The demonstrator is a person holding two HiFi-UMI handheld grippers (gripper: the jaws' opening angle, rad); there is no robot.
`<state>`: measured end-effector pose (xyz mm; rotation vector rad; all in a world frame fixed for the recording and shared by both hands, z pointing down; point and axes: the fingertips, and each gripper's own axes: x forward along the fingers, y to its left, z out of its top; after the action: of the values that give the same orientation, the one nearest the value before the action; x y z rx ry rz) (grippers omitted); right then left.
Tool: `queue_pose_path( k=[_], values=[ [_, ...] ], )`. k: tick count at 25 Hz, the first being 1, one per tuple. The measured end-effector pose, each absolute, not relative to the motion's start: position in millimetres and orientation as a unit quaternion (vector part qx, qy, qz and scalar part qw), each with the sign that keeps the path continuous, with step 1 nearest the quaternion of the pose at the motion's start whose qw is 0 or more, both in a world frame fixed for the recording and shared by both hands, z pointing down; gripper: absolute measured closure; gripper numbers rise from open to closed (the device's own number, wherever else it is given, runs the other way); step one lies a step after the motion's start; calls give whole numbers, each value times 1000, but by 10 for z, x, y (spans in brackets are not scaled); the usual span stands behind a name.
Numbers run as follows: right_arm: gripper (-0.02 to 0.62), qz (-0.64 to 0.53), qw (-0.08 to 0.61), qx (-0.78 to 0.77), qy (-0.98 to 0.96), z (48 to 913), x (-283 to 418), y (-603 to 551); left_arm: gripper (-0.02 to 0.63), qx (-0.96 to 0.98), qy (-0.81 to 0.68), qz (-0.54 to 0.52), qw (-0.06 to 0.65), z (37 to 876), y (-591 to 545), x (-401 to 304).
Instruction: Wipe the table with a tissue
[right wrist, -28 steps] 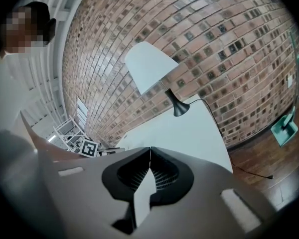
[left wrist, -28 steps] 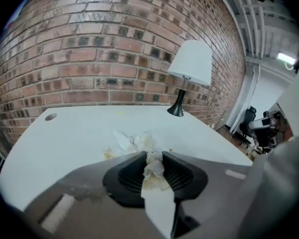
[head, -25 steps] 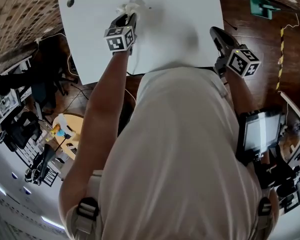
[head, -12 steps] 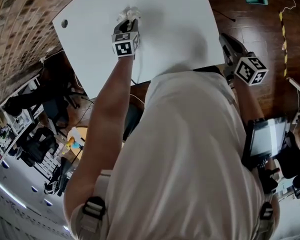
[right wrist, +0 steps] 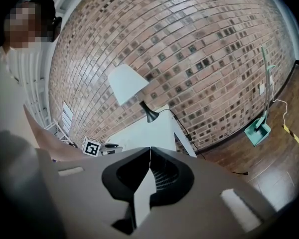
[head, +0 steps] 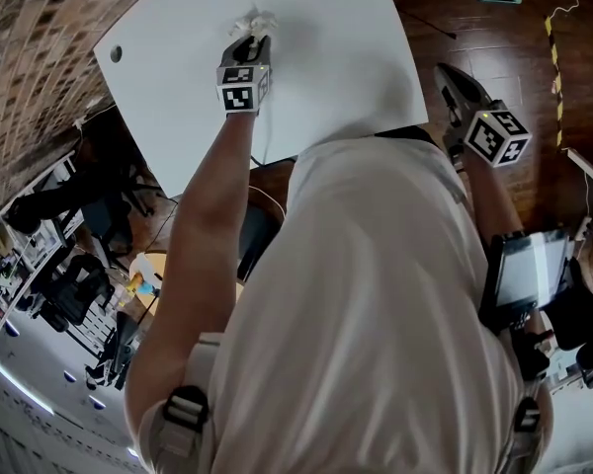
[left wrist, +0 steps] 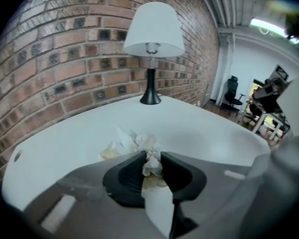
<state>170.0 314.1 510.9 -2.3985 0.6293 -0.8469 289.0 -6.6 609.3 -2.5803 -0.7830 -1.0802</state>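
Observation:
A crumpled white tissue (left wrist: 134, 146) lies on the white table (head: 326, 57), also seen as the tissue (head: 254, 23) in the head view at the table's far part. My left gripper (left wrist: 150, 164) is shut on the near edge of the tissue; its jaws have just been closing with the tissue between them. The left gripper (head: 249, 45) points down at the tabletop. My right gripper (right wrist: 149, 153) is shut with nothing in it; the right gripper (head: 455, 82) hovers off the table's right edge above the wooden floor.
A black-based lamp with a white shade (left wrist: 153, 49) stands at the table's far end by the brick wall (left wrist: 65, 44). A round hole (head: 116, 54) sits near the table's left corner. A green dustpan (right wrist: 257, 128) leans against the wall. Office chairs and clutter (head: 69, 284) stand at left.
My left gripper slid across the tabletop with the tissue, and its jaws closed on it. The right gripper shifted beside the table's right edge.

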Motion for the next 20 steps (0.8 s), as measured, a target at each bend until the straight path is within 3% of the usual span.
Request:
queue_pose_path(
  k=[10, 16, 20],
  values=[
    [586, -297, 261, -894, 209, 5039, 1585, 3569, 526, -790, -481, -334, 183, 6191, 2008, 2306],
    [586, -295, 278, -893, 196, 5119, 1523, 3817, 523, -776, -494, -349, 177, 6139, 2410, 2297],
    [586, -293, 285, -890, 201, 5121, 1499, 3903, 517, -746, -530, -380, 133, 6107, 2752, 2069]
  ],
)
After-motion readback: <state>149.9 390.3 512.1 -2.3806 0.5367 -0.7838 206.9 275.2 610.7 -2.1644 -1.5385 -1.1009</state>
